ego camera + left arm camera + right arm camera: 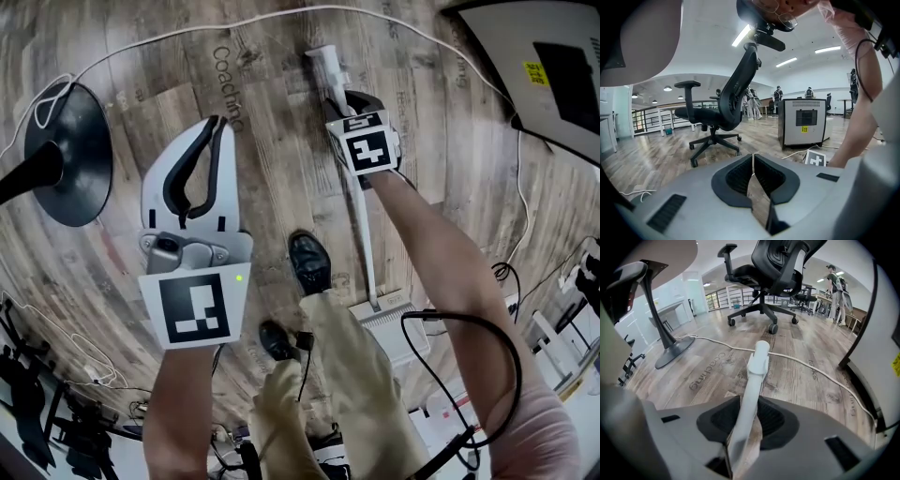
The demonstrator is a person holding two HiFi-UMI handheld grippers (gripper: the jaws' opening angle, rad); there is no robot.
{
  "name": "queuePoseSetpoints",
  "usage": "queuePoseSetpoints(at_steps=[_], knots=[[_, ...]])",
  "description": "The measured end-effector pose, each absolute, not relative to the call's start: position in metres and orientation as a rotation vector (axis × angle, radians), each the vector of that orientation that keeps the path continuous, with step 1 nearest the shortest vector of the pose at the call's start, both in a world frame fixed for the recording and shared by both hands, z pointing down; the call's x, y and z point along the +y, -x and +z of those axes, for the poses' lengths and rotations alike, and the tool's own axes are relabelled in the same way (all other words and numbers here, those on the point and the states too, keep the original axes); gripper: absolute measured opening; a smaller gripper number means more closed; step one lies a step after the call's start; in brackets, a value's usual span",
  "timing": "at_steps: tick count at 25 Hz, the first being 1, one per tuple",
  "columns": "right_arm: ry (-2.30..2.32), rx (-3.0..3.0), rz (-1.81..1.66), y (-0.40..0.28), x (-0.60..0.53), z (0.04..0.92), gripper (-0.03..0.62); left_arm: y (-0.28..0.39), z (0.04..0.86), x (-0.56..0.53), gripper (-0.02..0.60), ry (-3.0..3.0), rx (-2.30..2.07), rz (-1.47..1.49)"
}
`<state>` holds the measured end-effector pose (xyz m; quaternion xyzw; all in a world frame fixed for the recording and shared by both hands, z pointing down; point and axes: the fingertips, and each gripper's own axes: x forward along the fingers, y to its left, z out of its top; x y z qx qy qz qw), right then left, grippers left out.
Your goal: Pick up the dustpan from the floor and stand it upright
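Observation:
The dustpan has a long white handle (366, 244) and a pale pan (396, 326) that sits low by the person's shoe. My right gripper (351, 101) is shut on the handle near its top end. In the right gripper view the handle (758, 366) runs forward out of that gripper (749, 417), above the wooden floor. My left gripper (217, 124) hangs off to the left, apart from the dustpan. Its black pads meet at the tips and hold nothing, and the left gripper view shows this gripper (753, 163) with only a thin slit.
A black round stand base (71, 155) stands at the left. A white cable (187, 34) crosses the floor at the top, near a grey cabinet (525, 56) at the top right. The person's black shoes (309, 262) are below the grippers. A black office chair (726, 108) stands further off.

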<state>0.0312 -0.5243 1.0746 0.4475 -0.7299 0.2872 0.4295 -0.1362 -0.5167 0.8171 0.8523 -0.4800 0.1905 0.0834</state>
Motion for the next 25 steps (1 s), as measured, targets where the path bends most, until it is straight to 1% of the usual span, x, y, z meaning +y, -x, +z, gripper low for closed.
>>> queuePoseSetpoints(at_steps=[5, 12, 25], knots=[[-1.144, -1.826, 0.715, -0.034, -0.522, 1.049, 0.115, 0.135, 0.795, -0.512, 0.023, -2.566, -1.427, 0.568], [-1.204, -1.848, 0.695, -0.047, -0.512, 0.981, 0.110, 0.124, 0.727, -0.508, 0.023, -2.626, -1.430, 0.518], [-1.423, -1.864, 0.599, -0.098, -0.453, 0.804, 0.104, 0.096, 0.587, -0.447, 0.023, -2.737, -1.342, 0.448]])
